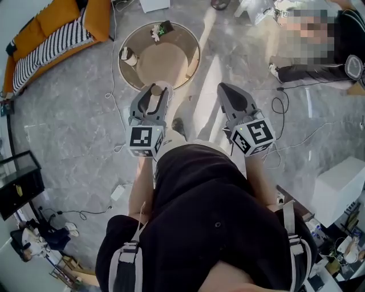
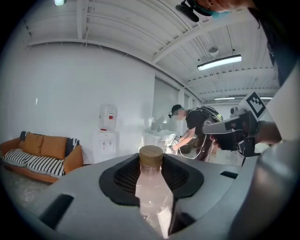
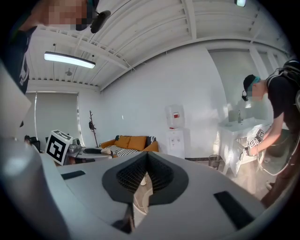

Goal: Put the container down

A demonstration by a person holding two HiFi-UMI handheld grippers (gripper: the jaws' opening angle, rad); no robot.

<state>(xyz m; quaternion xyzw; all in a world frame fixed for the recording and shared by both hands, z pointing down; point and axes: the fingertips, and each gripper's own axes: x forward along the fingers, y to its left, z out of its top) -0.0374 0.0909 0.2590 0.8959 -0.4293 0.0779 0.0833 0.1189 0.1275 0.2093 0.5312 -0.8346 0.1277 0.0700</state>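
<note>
A clear bottle (image 2: 152,190) with a brown cap (image 2: 151,155) stands upright between the jaws of my left gripper (image 1: 157,91), which is shut on its body. In the head view this gripper is held in the air, just this side of the round table (image 1: 183,41). My right gripper (image 1: 224,89) hangs level with it to the right, with its jaws shut and nothing in them. The right gripper (image 2: 230,133) also shows in the left gripper view, off to the right.
The round table carries a small pale object (image 1: 129,56) and a dark green item (image 1: 162,29). An orange sofa (image 1: 54,17) with a striped throw stands far left. A person (image 1: 319,43) crouches at the far right. Cables (image 1: 285,105) lie on the grey floor, and a white box (image 1: 341,189) stands at the right.
</note>
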